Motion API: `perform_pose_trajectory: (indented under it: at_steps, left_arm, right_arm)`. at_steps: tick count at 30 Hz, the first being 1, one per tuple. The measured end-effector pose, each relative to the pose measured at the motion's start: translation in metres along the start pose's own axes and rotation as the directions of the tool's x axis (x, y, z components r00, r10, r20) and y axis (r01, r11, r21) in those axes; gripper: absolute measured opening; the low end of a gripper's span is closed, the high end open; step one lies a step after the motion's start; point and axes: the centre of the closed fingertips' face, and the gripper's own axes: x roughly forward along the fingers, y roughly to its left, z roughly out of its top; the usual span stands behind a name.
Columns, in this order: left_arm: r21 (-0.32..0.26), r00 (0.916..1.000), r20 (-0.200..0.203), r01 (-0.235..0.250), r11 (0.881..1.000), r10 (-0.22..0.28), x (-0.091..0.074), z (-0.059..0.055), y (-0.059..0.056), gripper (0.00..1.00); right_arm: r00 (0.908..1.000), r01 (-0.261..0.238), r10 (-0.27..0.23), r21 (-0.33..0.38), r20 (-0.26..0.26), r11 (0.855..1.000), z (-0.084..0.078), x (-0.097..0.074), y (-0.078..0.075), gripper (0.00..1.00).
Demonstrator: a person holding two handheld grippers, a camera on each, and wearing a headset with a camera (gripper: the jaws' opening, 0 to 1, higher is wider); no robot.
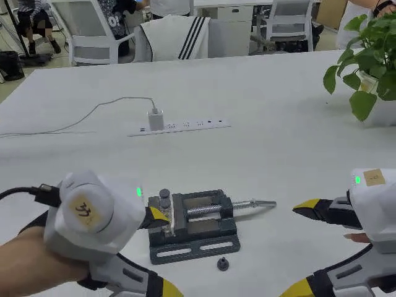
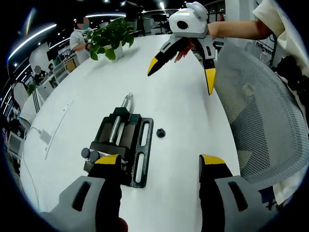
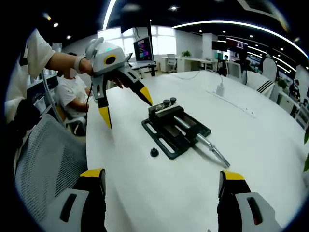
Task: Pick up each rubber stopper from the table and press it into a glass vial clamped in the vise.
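Black metal vise [image 1: 195, 230], small round rubber stopper [image 1: 223, 265] beside it; left tool [image 2: 160, 160], right tool [image 3: 162, 174] both spread wide

The right gripper [image 3: 161, 175] has its jaws spread wide at 6 o'clock, nothing between them. The vise [image 3: 176, 126] sits at centre, two stoppered vials [image 3: 169, 102] at its 11 o'clock end. A loose stopper [image 3: 154, 152] lies just beside its 7 o'clock side. The left gripper [image 3: 126, 111], jaws apart, hovers at 10 o'clock.
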Motion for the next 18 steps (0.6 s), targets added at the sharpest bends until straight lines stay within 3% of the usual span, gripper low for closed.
perform_pose_trajectory:
  at_steps: [6, 14, 18]
  left_arm:
    - [0.061, 0.9969, -0.038, 0.071, 0.996, -0.069, 0.011, 0.005, -0.004, 0.51]
    - [0.090, 0.9886, -0.076, 0.137, 0.986, -0.130, 0.027, 0.014, -0.006, 0.36]
    - [0.120, 0.9780, -0.120, 0.185, 0.975, -0.171, 0.037, 0.016, -0.012, 0.30]
  right_arm:
    - [0.9999, 0.013, -0.013, 0.011, 0.004, 1.000, -0.003, -0.005, -0.003, 0.96]
    - [0.9998, 0.018, -0.018, 0.028, 0.007, 0.999, -0.010, -0.007, 0.000, 0.95]
    - [0.9998, 0.016, -0.016, 0.036, 0.011, 0.999, -0.013, -0.007, 0.002, 0.94]
